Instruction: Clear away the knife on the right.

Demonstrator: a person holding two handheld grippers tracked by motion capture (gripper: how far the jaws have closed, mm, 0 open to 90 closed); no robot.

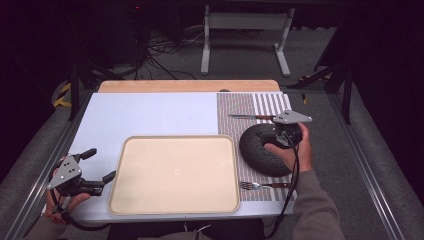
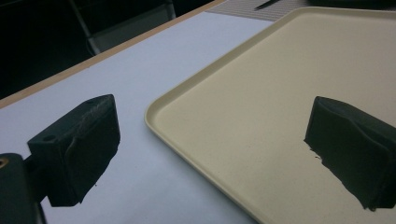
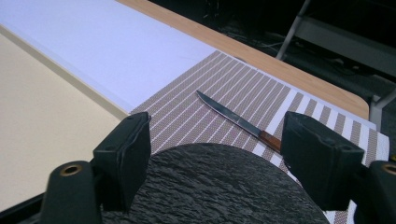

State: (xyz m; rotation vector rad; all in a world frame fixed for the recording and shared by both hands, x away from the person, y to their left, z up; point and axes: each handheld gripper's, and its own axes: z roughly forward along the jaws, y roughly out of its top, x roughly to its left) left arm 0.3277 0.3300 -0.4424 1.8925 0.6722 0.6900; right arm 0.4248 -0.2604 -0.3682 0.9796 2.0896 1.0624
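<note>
Between the right gripper's [image 3: 212,163] parted jaws lies the dark plate [image 3: 215,186].

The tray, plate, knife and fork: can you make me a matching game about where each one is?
Things:
1. tray
2. plate
3. knife
4. fork

Places:
A. on the striped mat, at its near edge
B. on the white table cover, left of the mat
C. on the mat, beyond the plate
D. middle of the mat, under the right gripper

Pairs: 1-B, 2-D, 3-C, 4-A
</note>
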